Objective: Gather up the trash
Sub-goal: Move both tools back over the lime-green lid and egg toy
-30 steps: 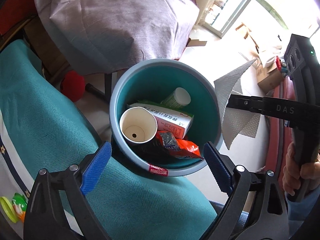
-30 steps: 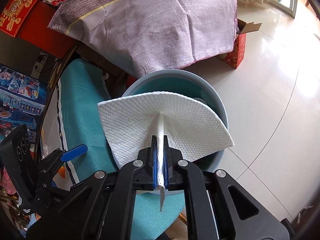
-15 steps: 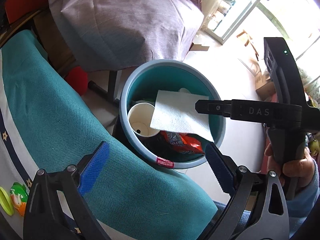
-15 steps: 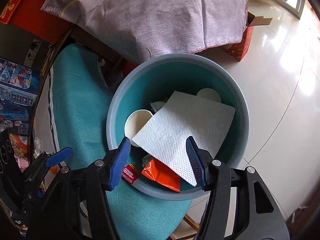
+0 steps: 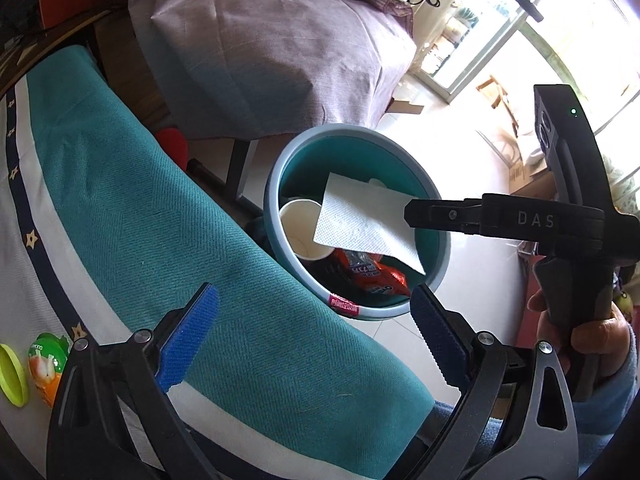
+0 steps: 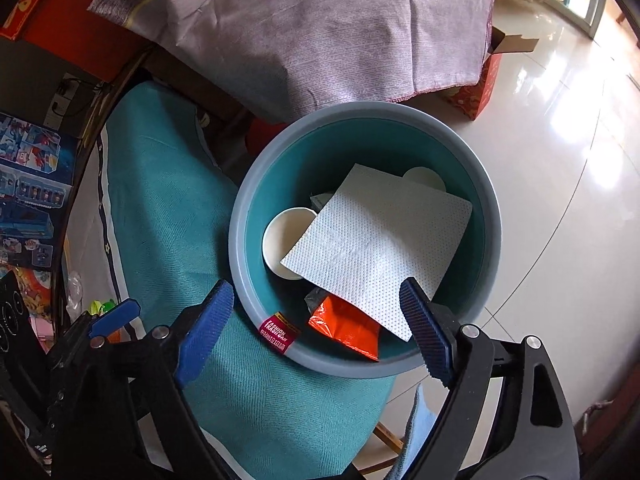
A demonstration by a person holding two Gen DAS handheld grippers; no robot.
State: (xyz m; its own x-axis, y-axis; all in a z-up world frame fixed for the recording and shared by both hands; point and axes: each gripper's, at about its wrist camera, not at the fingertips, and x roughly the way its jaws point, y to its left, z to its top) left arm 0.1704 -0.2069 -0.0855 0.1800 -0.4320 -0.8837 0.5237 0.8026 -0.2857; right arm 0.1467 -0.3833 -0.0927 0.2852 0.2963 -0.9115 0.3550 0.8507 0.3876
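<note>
A round teal trash bin (image 6: 486,216) (image 5: 274,184) stands on the floor beside a teal-covered table. A white paper towel (image 6: 380,248) (image 5: 360,220) lies loose on top of the trash inside, over a paper cup (image 6: 280,236) (image 5: 296,228) and an orange snack wrapper (image 6: 344,328) (image 5: 376,276). My right gripper (image 6: 316,336) hovers over the bin's near rim, its jaws opening wide with nothing pressed between them. My left gripper (image 5: 310,336) stands open and empty over the table edge, left of the bin. In the left wrist view, the right gripper's black body reaches in from the right, a hand holding it.
A teal cloth (image 5: 160,208) with a white star-trimmed border covers the table. A green lid (image 5: 12,372) and a small jelly cup (image 5: 46,360) sit at its left edge. Behind the bin hangs a purple-grey draped cloth (image 6: 320,28). A red carton (image 6: 480,88) stands on the white tiled floor.
My right gripper opened and let go of the paper towel, which dropped into the bin and now lies flat on the trash. Both grippers shifted a little.
</note>
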